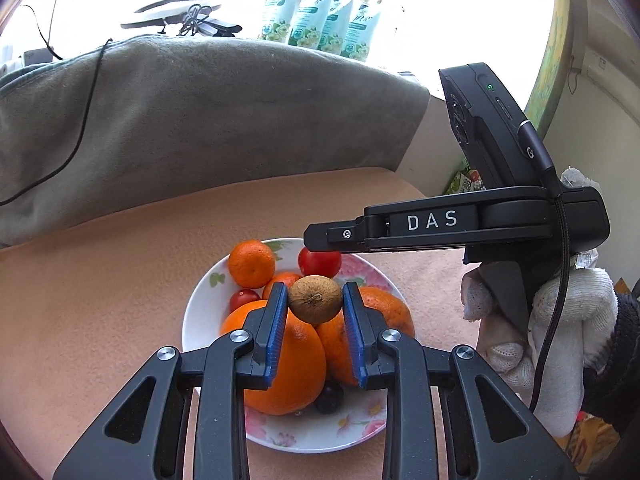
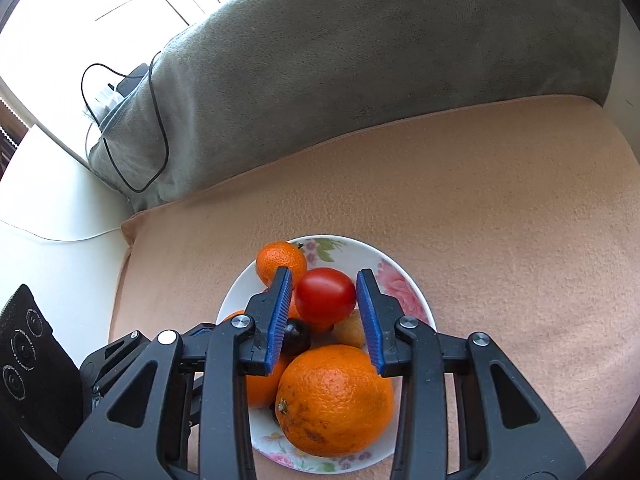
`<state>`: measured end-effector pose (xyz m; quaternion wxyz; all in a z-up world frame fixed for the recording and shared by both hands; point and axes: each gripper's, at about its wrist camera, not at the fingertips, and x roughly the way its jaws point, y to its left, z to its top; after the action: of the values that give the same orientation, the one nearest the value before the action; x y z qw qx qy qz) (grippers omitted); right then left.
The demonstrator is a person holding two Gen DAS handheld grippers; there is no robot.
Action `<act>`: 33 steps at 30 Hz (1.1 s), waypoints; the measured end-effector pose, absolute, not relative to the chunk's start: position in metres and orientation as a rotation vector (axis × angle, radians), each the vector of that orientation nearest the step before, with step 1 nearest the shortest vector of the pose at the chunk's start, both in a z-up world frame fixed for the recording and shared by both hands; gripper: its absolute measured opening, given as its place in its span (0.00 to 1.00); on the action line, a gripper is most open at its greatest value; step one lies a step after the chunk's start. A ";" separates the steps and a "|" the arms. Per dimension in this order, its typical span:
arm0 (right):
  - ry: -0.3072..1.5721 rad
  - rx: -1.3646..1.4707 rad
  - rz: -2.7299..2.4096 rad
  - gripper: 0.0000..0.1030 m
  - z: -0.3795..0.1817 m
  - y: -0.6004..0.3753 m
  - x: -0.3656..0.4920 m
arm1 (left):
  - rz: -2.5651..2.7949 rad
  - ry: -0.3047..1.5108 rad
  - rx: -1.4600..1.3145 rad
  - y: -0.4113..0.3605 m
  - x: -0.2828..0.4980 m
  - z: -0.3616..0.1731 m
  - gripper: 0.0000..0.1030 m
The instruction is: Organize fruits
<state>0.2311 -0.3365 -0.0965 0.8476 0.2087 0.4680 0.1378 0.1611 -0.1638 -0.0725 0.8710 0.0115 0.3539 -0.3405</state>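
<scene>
Peach blanket [image 2: 500, 208] carried floral plate [image 2: 400, 276] of fruit; left gripper [image 1: 315, 292] pinched kiwi [image 1: 315, 299], right gripper [image 2: 325, 280] straddled tomato [image 2: 325, 295], contact unclear.

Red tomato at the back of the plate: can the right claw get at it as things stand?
Probably yes. The right claw is open with the tomato sitting between its blue pads, on top of the pile in the plate. Nothing covers it; the left claw is at the kiwi.
</scene>
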 end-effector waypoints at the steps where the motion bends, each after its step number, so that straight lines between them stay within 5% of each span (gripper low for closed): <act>1: 0.989 0.444 0.294 0.37 -0.096 -0.336 0.231 | -0.714 0.736 0.027 -0.163 0.159 -0.073 0.26; 2: 0.988 0.446 0.295 0.44 -0.096 -0.337 0.232 | -0.713 0.733 0.033 -0.165 0.158 -0.073 0.26; 4: 0.979 0.450 0.294 0.55 -0.094 -0.338 0.230 | -0.706 0.731 0.043 -0.166 0.156 -0.073 0.42; 17: 0.904 0.447 0.295 0.57 -0.075 -0.342 0.197 | -0.685 0.734 0.027 -0.147 0.136 -0.065 0.56; 19: 0.889 0.438 0.295 0.67 -0.071 -0.341 0.188 | -0.677 0.738 0.022 -0.146 0.135 -0.064 0.59; 24: 0.818 0.375 0.274 0.69 -0.057 -0.337 0.159 | -0.647 0.736 0.011 -0.134 0.122 -0.062 0.60; 27: 0.775 0.336 0.256 0.69 -0.049 -0.335 0.139 | -0.616 0.721 0.009 -0.125 0.112 -0.059 0.71; 29: 0.746 0.297 0.234 0.80 -0.046 -0.332 0.126 | -0.597 0.720 0.005 -0.121 0.108 -0.056 0.71; 33: 0.689 0.209 0.183 0.86 -0.043 -0.323 0.098 | -0.543 0.701 -0.008 -0.113 0.097 -0.049 0.78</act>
<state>0.0983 -0.3226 -0.0433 0.9317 0.1023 0.3367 0.0896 0.0973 -0.1127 -0.0487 0.9034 -0.0037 0.3390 -0.2626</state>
